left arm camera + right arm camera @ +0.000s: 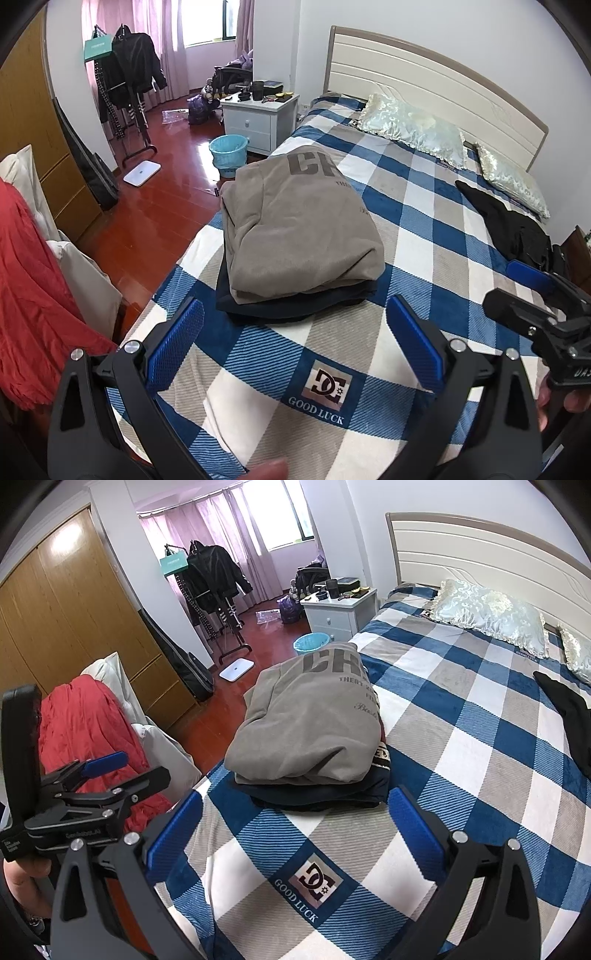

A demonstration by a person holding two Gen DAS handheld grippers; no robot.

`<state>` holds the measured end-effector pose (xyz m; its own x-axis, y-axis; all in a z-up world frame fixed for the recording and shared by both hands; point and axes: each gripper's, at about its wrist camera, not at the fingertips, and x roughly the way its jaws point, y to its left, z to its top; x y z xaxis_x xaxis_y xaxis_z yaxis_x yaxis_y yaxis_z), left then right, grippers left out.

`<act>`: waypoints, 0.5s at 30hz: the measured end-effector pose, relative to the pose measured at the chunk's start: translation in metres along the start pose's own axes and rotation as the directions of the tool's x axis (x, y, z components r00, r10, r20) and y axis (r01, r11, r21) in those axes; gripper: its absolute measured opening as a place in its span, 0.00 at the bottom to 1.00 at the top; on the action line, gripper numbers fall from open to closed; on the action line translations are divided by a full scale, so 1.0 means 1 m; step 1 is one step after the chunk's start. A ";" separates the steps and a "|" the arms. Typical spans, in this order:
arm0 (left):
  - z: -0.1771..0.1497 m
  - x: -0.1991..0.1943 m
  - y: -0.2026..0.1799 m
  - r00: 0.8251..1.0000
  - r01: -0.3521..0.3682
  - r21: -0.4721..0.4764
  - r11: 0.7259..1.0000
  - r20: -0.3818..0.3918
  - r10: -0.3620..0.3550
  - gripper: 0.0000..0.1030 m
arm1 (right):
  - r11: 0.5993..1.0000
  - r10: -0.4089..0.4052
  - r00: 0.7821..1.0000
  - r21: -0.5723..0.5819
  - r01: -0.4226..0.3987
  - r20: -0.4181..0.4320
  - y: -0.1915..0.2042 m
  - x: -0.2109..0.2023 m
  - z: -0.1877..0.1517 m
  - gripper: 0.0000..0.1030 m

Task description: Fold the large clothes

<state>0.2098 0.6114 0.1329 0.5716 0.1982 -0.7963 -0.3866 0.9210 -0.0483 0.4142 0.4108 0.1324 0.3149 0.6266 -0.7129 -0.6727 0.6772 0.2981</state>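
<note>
Fingers of the left gripper (295, 345) and right gripper (295, 830) are released and empty above the blue-checked bed blanket (424, 236), the folded grey printed sweatshirt (299, 229) stacked on dark garments; the next move calls for fetching the unfolded black garment (513, 225) near the pillows.

So there's a grey sweatshirt (303, 225) folded into a chunky bundle, sitting on top of a dark navy garment (295, 301) that's folded flat under it — the two make a little stack near the left edge of the bed. The grey one has big dark block letters across the far end and some smaller print below that, and its near edge is rounded and a bit puffy, not crisp. From the right wrist view a strip of patterned trim peeks out along the stack's right side. Over by the pillows lies a black garment (517, 229), crumpled and unfolded, well apart from the stack.
</note>
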 end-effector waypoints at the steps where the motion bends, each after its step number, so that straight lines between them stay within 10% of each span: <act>1: -0.002 -0.001 0.000 1.000 0.000 0.002 1.000 0.001 0.000 0.94 | 1.000 0.000 1.000 0.000 0.000 0.000 0.000 0.000 -0.001 0.96; 15: -0.007 -0.006 -0.001 1.000 -0.006 0.002 1.000 0.011 0.006 0.94 | 1.000 0.005 1.000 -0.011 -0.005 -0.004 0.000 -0.004 -0.010 0.96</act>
<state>0.2016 0.6070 0.1334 0.5770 0.2073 -0.7900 -0.3884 0.9205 -0.0421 0.4068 0.4045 0.1290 0.3087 0.6288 -0.7136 -0.6817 0.6695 0.2951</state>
